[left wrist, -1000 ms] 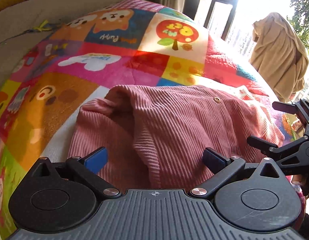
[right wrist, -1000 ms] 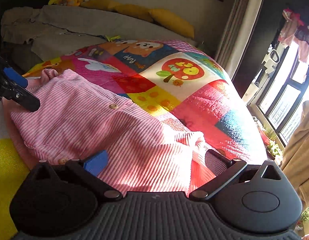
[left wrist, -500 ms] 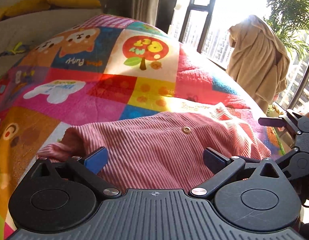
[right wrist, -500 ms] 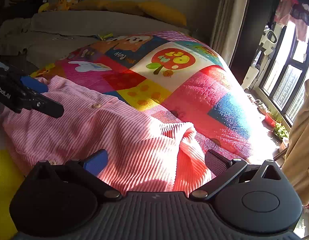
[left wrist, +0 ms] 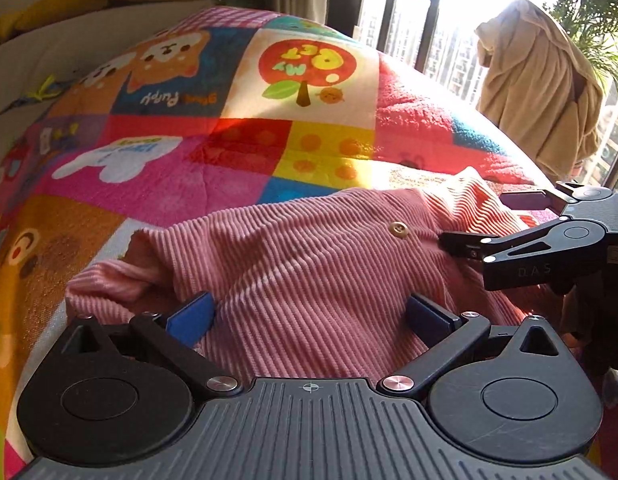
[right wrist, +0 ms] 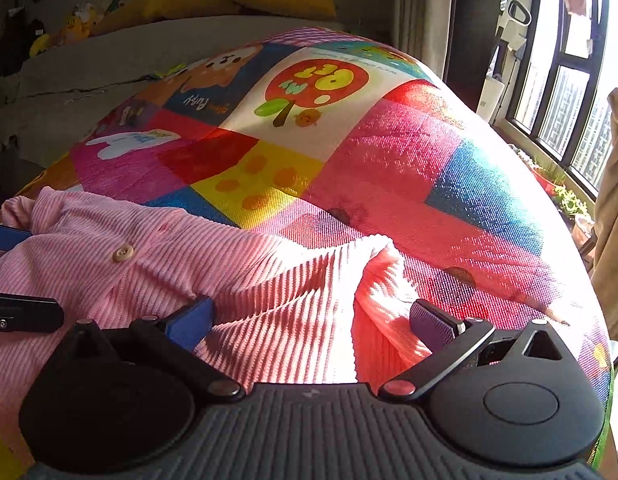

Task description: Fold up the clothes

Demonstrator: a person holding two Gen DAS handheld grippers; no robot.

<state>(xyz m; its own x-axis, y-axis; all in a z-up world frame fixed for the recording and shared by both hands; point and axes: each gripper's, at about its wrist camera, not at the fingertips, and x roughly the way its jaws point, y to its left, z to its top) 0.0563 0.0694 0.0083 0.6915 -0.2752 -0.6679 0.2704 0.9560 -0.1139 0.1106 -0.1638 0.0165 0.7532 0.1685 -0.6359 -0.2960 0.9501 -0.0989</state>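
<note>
I have my left gripper [left wrist: 309, 314] and right gripper [right wrist: 309, 318] both spread wide, holding nothing, low over the pink corduroy shirt [left wrist: 309, 264] so each can take an edge; it lies bunched, button-side up, on the patchwork quilt [left wrist: 213, 168]

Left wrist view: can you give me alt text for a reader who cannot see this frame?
A pink corduroy garment with a tan button lies bunched on a colourful cartoon patchwork blanket, seen between the wide-open blue-padded fingers of the left hand-held gripper. The right hand-held gripper reaches in from the right, open over the cloth, and a beige garment hangs by the sunlit window.
</note>
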